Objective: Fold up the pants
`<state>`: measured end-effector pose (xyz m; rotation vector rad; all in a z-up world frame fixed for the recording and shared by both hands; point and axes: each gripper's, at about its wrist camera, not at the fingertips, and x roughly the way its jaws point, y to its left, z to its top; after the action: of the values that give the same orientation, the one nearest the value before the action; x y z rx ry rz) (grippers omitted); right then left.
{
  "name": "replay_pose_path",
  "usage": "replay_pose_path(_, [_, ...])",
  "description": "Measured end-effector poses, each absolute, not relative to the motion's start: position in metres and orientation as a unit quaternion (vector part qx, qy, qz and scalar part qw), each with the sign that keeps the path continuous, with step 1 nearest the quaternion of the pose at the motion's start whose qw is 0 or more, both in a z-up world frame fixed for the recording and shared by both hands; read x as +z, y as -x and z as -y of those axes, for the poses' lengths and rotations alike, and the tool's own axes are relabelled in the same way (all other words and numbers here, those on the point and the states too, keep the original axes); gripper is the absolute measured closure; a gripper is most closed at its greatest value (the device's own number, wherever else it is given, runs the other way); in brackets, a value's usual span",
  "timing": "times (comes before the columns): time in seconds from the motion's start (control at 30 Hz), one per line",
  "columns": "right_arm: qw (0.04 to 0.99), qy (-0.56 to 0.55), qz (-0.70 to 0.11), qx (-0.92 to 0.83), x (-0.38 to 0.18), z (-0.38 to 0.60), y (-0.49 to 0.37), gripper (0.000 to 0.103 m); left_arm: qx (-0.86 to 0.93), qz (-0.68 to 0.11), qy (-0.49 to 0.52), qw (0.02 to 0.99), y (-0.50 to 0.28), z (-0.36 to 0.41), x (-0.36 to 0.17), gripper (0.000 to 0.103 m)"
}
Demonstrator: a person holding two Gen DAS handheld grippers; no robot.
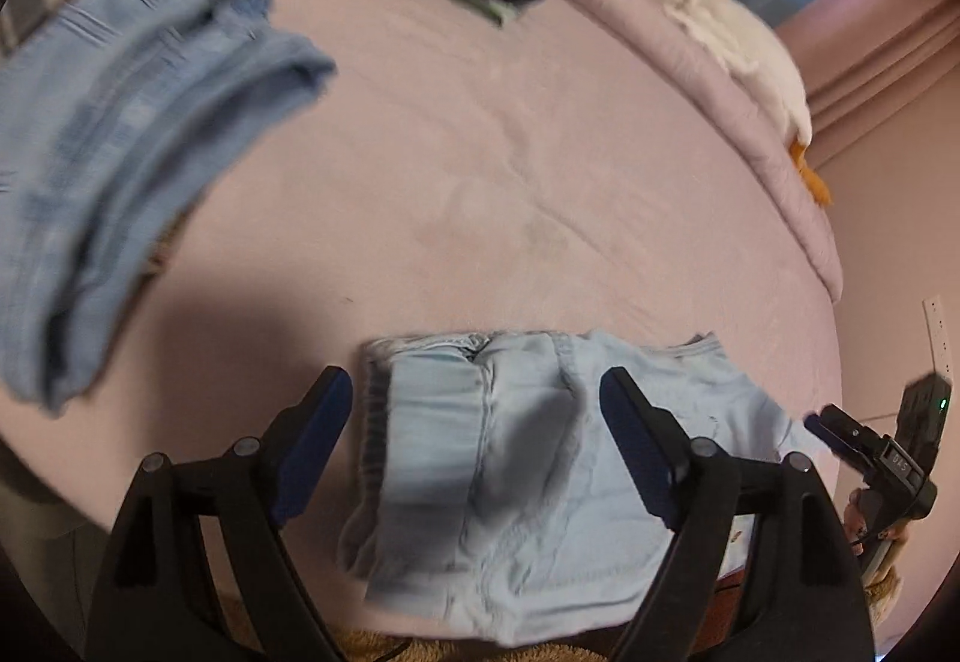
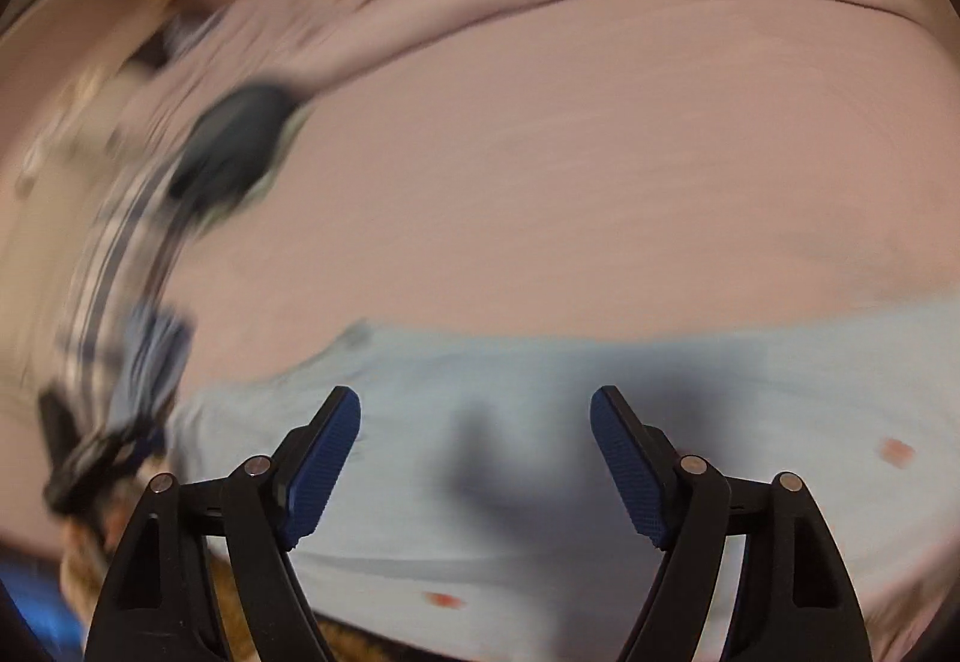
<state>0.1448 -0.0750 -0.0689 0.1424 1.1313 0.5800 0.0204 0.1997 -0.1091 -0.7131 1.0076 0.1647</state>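
both hand-held grippers wide, empty | light pants [image 1: 510, 458] under left hand-held gripper [image 1: 477, 404] & right hand-held gripper [image 2: 475, 422] | pinch hem corners, fold evenly twd waistband

**What the frames leave unclear**

The right wrist view is smeared by motion: the dark folded stack [image 2: 231, 152] and striped cloth [image 2: 108, 272] lose all detail. In the left wrist view the denim jeans [image 1: 120, 134] are blurred and cut by the frame's edge, and the pale pants [image 1: 510, 482] hang out of sight below
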Motion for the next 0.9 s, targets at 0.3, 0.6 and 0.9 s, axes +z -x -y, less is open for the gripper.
replay_pose_path(0.3, [0.754, 0.007, -0.574, 0.319, -0.092, -0.009, -0.158, 0.024, 0.097, -0.467, 0.308, 0.823, -0.013, -0.189, -0.135, 0.038])
replay_pose_path(0.6, [0.751, -0.022, -0.592, 0.293, -0.108, -0.008, -0.175, 0.024, 0.127, -0.439, 0.276, 0.845, 0.006, -0.173, -0.136, 0.052])
replay_pose_path(0.9, [0.722, 0.018, -0.608, 0.329, -0.124, -0.038, -0.177, 0.091, 0.136, -0.429, 0.261, 0.854, 0.004, -0.168, -0.127, 0.057])
